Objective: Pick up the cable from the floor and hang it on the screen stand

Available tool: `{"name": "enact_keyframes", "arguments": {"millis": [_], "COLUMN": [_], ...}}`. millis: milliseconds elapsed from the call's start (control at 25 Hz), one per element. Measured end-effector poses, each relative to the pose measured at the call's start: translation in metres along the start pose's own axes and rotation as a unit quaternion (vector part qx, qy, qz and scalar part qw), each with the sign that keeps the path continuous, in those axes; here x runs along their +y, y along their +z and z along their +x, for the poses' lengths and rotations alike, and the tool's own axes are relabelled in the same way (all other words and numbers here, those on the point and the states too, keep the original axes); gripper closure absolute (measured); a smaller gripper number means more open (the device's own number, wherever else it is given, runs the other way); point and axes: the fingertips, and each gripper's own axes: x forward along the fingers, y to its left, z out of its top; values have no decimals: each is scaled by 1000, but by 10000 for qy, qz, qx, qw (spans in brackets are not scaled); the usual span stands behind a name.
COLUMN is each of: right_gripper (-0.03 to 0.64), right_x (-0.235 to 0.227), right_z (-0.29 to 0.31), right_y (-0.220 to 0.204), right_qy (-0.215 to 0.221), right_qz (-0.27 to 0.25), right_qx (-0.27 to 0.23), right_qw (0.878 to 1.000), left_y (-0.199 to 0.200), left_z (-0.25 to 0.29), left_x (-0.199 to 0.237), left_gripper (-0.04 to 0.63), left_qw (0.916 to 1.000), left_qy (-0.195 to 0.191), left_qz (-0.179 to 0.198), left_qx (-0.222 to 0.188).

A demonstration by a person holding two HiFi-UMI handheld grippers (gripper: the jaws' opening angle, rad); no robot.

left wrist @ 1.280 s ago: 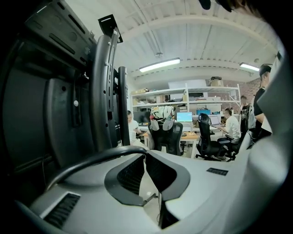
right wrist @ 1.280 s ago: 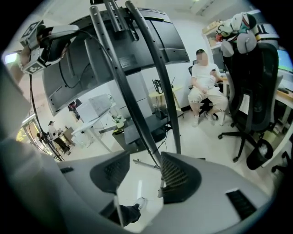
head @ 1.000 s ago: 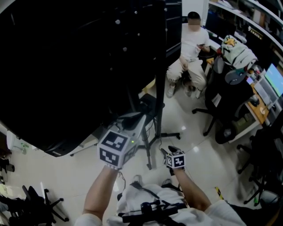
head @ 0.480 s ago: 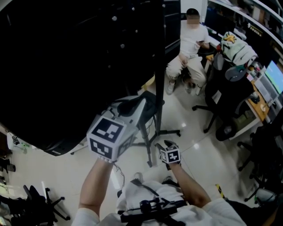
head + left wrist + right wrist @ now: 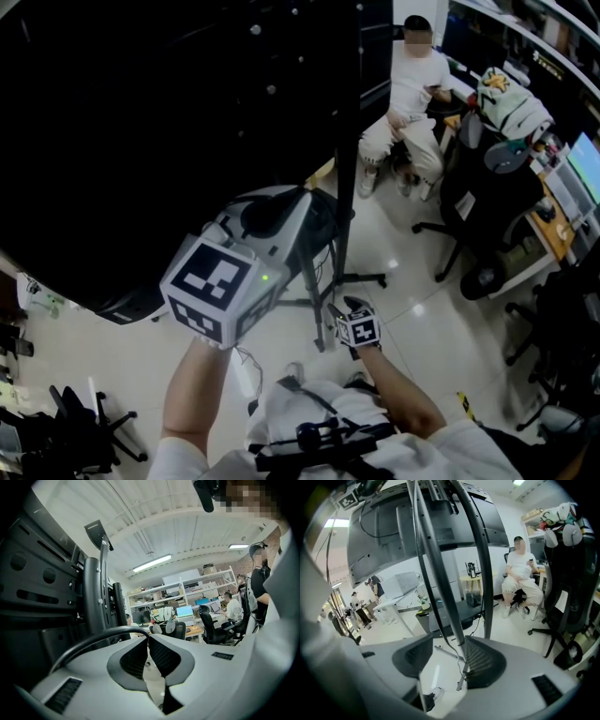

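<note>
Cable (image 5: 97, 635) is pinched in the left hand-held gripper (image 5: 148, 637); the right hand-held gripper (image 5: 449, 639) stands open.

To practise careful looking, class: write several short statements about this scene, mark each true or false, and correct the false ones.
1. The left hand-held gripper is shut on the black cable. True.
2. The right hand-held gripper has its jaws pressed together. False: they stand apart.
3. In the head view, the left hand-held gripper shows higher in the picture than the right one. True.
4. The person in white stands holding the screen stand. False: the person sits apart from it.
</note>
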Motion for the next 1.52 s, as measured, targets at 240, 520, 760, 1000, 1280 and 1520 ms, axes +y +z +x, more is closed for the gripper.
{"name": "enact_keyframes", "arguments": {"millis": [240,520,760,1000,1280,1520], "right_gripper": [379,379,391,405,417,470], "right_x": [12,-2,-15,-23,-17,2], "right_z": [8,10,11,10,24,28], "right_y": [-14,-9,6,25,25,27], "right_qy": [133,-52,-157,-196,-115,-4], "right_qz": [2,43,26,-82,-256,-459], "right_qx": [110,56,-66,-119,30,59], "right_qw": [9999,10000,9999,9997,9996,9989], "left_y": [10,26,32,41,47,53], "left_z": [-8,-12,-12,-10,-12,-21], "left_x": [0,-4,-8,-5,-1,7], "left_gripper": [578,578,578,578,578,578], "left_qw": [9999,9995,9992,9988,9987,9985], "left_qy": [-104,-167,-220,-177,-159,-50], "left_qz": [-49,54,110,125,137,160], "left_qx": [-104,-272,-302,-430,-467,-514]}}
